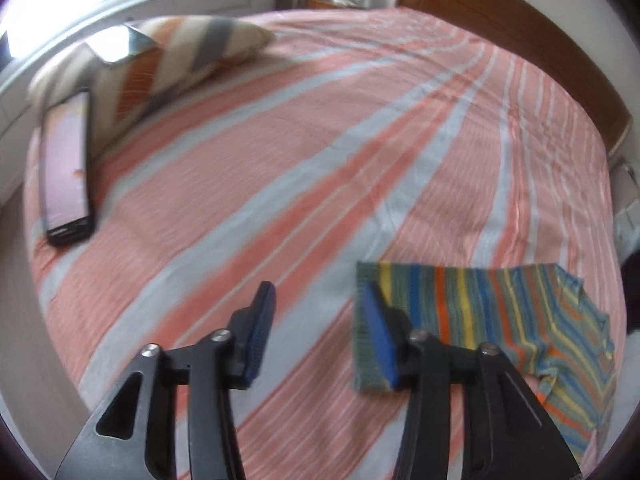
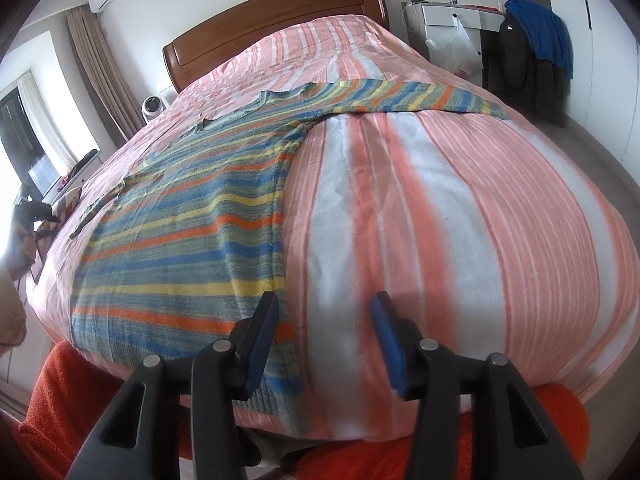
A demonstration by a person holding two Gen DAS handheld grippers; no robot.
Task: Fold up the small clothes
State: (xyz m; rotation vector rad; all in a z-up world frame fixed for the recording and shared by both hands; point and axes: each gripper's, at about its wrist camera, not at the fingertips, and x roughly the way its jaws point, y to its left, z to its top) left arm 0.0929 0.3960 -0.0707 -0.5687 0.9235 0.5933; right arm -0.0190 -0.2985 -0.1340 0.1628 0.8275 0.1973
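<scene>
We saw the striped shirt (image 2: pixel 180 216) spread flat on the bed (image 2: pixel 440 208). Our left gripper (image 1: pixel 320 332) and right gripper (image 2: pixel 324 340) both hovered with fingers apart, holding nothing.

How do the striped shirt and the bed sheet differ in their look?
The striped shirt has narrow bands of blue, orange, yellow and green; the bed sheet has broad bands of pink and white. The shirt takes up only one part of the bed; the sheet covers all of it. The shirt lies on top, the sheet beneath. Both are striped.
</scene>
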